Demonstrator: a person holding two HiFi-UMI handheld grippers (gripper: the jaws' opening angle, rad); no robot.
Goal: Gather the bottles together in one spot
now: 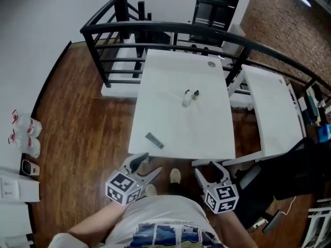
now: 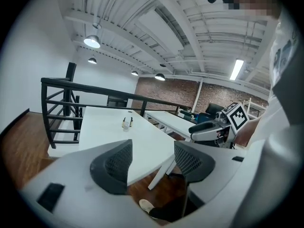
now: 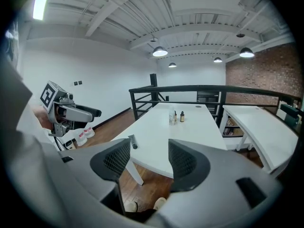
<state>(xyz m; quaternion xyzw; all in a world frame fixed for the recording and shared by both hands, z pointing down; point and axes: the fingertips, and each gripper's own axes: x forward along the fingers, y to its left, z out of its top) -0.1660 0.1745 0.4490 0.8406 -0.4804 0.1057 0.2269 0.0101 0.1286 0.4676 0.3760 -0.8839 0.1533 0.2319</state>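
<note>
On the white table (image 1: 170, 76) a clear bottle (image 1: 186, 98) and a small dark-capped bottle (image 1: 196, 94) stand close together near the middle. The right gripper view shows the same bottles (image 3: 174, 117) far ahead, and the left gripper view shows them (image 2: 127, 122) too. A grey oblong item (image 1: 154, 140) lies near the table's front left edge. My left gripper (image 1: 154, 162) and right gripper (image 1: 204, 164) hover just off the near edge. Both are open with nothing between the jaws and well short of the bottles. The right gripper (image 2: 209, 127) shows in the left gripper view, and the left gripper (image 3: 71, 110) in the right gripper view.
A black railing (image 1: 155, 30) runs behind and to the left of the table. A second white table (image 1: 271, 107) stands to the right, with a black chair (image 1: 289, 174) near it. Clear bottles with red caps (image 1: 23, 130) sit at the far left on the wooden floor (image 1: 77, 118).
</note>
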